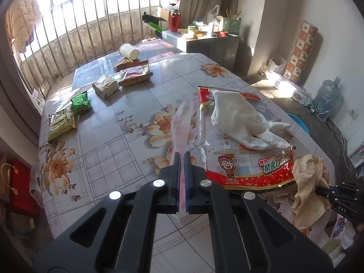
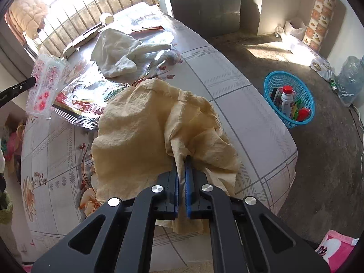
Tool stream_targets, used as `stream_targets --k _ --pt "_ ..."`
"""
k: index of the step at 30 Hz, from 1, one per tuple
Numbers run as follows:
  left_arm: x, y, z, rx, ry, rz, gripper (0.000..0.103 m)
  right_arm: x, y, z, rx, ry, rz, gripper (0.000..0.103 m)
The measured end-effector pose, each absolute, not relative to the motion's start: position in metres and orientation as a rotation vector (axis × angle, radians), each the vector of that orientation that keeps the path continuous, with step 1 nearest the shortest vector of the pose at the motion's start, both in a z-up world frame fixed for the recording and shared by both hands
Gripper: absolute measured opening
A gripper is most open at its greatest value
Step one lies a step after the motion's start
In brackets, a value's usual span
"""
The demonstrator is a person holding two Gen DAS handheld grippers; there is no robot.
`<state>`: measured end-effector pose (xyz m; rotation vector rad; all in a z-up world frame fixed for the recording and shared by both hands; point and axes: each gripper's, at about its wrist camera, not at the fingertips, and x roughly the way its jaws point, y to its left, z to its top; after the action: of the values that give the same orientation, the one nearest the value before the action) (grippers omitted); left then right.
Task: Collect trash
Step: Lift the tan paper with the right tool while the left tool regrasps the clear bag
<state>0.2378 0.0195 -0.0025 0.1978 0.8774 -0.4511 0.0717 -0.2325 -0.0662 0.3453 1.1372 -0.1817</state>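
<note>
My left gripper point(image 1: 182, 153) is shut on a clear plastic wrapper point(image 1: 184, 122) with pink and red print, held up above the flowered table point(image 1: 127, 150). In the right wrist view the same wrapper point(image 2: 45, 84) hangs from the left gripper point(image 2: 33, 81) at the far left. My right gripper point(image 2: 182, 159) is shut on a crumpled pale yellow cloth point(image 2: 141, 125) near the table's edge. The left wrist view shows that cloth point(image 1: 307, 182) bunched at the lower right, with the right gripper point(image 1: 319, 188) on it.
A large red snack bag point(image 1: 241, 166) lies flat with a white cloth point(image 1: 238, 118) on it. Farther back are snack packets point(image 1: 134, 75), a tissue pack point(image 1: 105, 86), green packets point(image 1: 79, 102) and a tipped paper cup point(image 1: 128, 51). A blue basket point(image 2: 289, 100) holding a bottle stands on the floor.
</note>
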Motion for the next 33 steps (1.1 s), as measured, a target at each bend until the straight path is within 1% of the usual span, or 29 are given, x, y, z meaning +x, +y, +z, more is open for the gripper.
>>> stream_targets --k 6,11,15,19,20,21,22,23,28,33 --pt "0.209 0.023 0.034 0.169 0.820 -0.460 0.001 0.059 -0.246 -0.054 0.428 1.071 -0.128 0.004" --pt "0.194 0.008 0.060 0.154 0.786 -0.511 0.000 0.046 -0.262 -0.039 0.495 0.998 -0.096 0.004" --pt "0.187 -0.015 0.069 0.185 0.760 -0.534 0.000 0.036 -0.278 -0.031 0.550 0.944 -0.081 0.004" --pt "0.183 -0.022 0.065 0.182 0.797 -0.535 0.001 0.030 -0.288 -0.028 0.579 0.919 -0.070 0.004" --pt "0.183 -0.020 0.062 0.165 0.826 -0.538 0.005 0.030 -0.289 -0.029 0.585 0.918 -0.059 0.004" --pt "0.182 -0.016 0.057 0.141 0.858 -0.536 0.026 0.029 -0.289 -0.030 0.593 0.920 -0.047 0.004" --pt "0.181 -0.010 0.051 0.114 0.883 -0.524 0.052 0.030 -0.288 -0.032 0.601 0.925 -0.036 0.004" --pt "0.179 -0.004 0.045 0.092 0.905 -0.511 0.060 0.031 -0.288 -0.036 0.609 0.934 -0.024 0.004" --pt "0.151 0.014 -0.011 0.109 1.026 -0.473 0.067 0.042 -0.284 -0.052 0.624 0.984 0.006 0.004" --pt "0.121 0.007 -0.064 0.285 1.087 -0.438 0.070 0.048 -0.278 -0.058 0.613 1.012 0.010 0.004"
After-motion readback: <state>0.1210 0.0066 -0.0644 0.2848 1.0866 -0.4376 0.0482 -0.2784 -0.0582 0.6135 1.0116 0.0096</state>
